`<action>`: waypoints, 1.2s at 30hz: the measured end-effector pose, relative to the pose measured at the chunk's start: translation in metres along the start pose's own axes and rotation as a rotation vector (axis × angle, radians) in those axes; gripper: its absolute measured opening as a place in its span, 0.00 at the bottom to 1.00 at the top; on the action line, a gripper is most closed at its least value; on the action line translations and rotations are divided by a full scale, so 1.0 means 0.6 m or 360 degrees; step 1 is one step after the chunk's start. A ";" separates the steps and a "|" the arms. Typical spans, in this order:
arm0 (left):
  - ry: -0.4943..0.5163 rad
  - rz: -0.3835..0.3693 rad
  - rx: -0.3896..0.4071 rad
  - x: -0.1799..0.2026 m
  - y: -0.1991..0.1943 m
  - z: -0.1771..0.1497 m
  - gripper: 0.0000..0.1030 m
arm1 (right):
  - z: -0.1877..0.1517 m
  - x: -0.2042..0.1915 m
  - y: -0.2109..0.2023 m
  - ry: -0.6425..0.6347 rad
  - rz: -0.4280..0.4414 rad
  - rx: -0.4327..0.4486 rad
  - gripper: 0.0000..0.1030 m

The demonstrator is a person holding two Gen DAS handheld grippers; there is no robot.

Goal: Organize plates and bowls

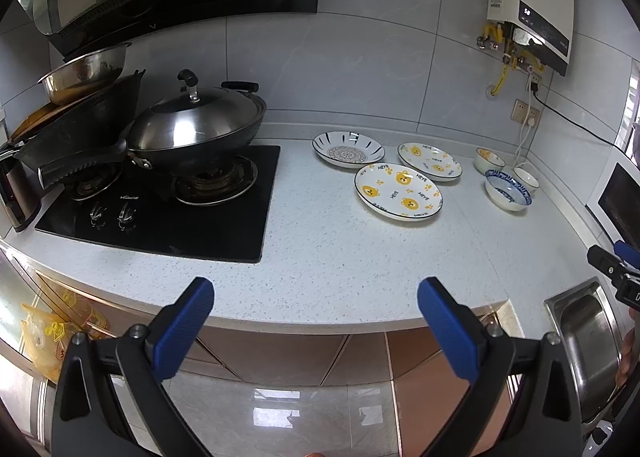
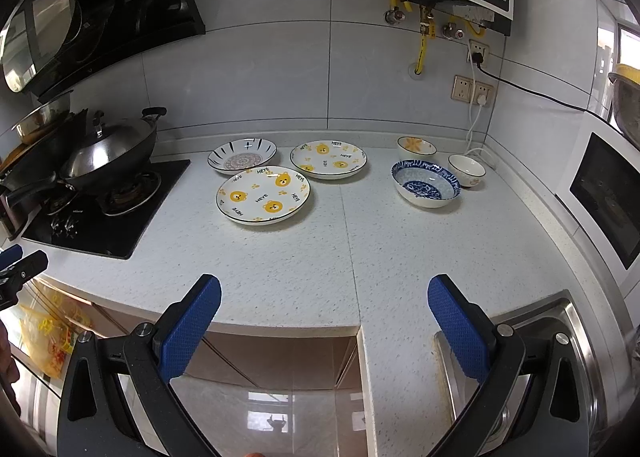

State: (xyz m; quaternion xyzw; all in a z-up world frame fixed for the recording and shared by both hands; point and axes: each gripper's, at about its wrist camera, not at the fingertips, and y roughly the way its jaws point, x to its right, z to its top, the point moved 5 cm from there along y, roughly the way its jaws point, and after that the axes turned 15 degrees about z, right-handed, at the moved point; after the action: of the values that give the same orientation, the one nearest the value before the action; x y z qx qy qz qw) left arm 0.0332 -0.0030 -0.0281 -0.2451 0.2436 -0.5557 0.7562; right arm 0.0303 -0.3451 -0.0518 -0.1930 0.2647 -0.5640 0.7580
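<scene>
Three plates lie apart on the white counter: a near bear plate (image 1: 399, 191) (image 2: 263, 195), a far bear plate (image 1: 429, 161) (image 2: 328, 159), and a black-striped plate (image 1: 348, 150) (image 2: 242, 156). To their right stand a blue patterned bowl (image 1: 507, 190) (image 2: 426, 183), a yellow-flower bowl (image 1: 489, 160) (image 2: 416, 147) and a small white bowl (image 1: 526, 178) (image 2: 466, 170). My left gripper (image 1: 316, 297) and right gripper (image 2: 325, 295) are open and empty, held at the counter's front edge, well short of the dishes.
A black gas hob (image 1: 160, 209) (image 2: 100, 217) with a lidded wok (image 1: 196, 129) (image 2: 108, 149) lies at the left. A steel sink (image 1: 588, 333) (image 2: 560, 341) is at the front right. A microwave (image 2: 604, 197) stands at the right. A cable (image 2: 476, 125) hangs behind the bowls.
</scene>
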 end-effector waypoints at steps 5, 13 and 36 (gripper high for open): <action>0.0008 -0.0002 0.0017 -0.015 -0.014 -0.006 1.00 | -0.001 -0.001 -0.001 -0.0002 -0.0003 0.0002 0.99; 0.0007 0.0000 0.0009 -0.016 -0.015 -0.009 1.00 | -0.001 -0.001 0.000 -0.0003 -0.0007 0.0002 0.99; 0.0014 0.0000 0.0008 -0.016 -0.016 -0.011 1.00 | -0.008 -0.008 -0.013 -0.0009 -0.0011 0.0001 0.99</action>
State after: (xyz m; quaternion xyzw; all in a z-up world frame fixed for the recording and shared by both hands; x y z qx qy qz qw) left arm 0.0196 0.0033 -0.0262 -0.2408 0.2457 -0.5574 0.7556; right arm 0.0206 -0.3427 -0.0499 -0.1953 0.2619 -0.5660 0.7569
